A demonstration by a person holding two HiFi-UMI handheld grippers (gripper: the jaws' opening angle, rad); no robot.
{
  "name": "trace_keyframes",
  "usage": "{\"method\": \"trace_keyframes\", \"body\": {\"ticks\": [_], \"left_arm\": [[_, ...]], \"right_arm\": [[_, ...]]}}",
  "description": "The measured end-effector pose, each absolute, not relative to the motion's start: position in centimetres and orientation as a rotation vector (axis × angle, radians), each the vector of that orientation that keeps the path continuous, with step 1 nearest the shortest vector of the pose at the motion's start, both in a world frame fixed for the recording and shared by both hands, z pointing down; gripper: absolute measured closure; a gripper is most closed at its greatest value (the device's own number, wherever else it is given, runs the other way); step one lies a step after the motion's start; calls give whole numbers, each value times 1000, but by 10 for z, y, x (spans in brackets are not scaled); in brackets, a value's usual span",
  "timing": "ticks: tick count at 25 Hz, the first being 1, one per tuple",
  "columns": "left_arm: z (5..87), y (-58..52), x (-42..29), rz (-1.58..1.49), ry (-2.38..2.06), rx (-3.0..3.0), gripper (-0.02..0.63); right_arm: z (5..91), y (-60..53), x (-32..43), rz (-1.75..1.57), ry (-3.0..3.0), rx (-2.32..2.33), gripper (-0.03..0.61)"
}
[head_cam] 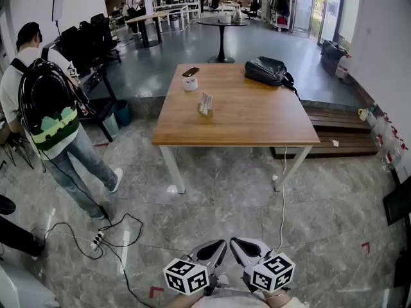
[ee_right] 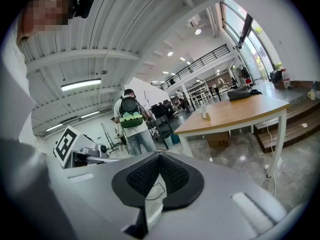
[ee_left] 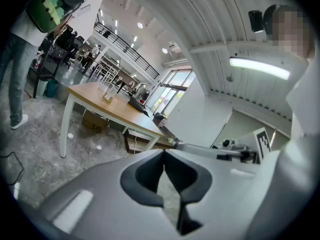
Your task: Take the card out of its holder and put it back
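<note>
Held the left gripper [head_cam: 212, 252] and the right gripper [head_cam: 247, 250] side by side at the bottom centre of the head view, over the grey stone floor [head_cam: 212, 197] and well apart from the counter [head_cam: 257, 124]. Clenched the left fingers [ee_left: 145, 176] tip to tip on nothing. Pressed the right fingers [ee_right: 145, 176] together likewise, empty. Found the card [head_cam: 205, 101] standing in its holder [head_cam: 206, 112] near the middle of the counter, in the upper centre of the frame. Noted a phone [head_cam: 191, 72] and a small white round object [head_cam: 190, 83] toward the counter's far left, and a black bag [head_cam: 268, 70] at its far right. Noted a person with a backpack [head_cam: 45, 108] standing at the left of the frame.
</note>
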State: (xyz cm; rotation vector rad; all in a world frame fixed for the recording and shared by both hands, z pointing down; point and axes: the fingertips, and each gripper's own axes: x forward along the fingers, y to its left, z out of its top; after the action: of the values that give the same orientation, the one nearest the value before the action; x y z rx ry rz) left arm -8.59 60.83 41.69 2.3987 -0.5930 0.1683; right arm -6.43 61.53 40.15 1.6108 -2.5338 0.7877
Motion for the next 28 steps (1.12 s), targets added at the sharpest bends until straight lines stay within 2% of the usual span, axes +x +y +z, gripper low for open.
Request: {"method": "trace_keyframes", "body": {"ticks": [13, 18, 28], "left_arm": [[448, 550, -65, 160, -611, 2316, 606], [453, 471, -51, 142, -610, 2325, 606], [411, 280, -31, 127, -545, 2432, 606]], "right_arm": [[438, 557, -32, 884, -2481, 1608, 581], [445, 481, -16, 869, -2465, 1628, 581], [397, 285, 0, 736, -2487, 1730, 581]]}}
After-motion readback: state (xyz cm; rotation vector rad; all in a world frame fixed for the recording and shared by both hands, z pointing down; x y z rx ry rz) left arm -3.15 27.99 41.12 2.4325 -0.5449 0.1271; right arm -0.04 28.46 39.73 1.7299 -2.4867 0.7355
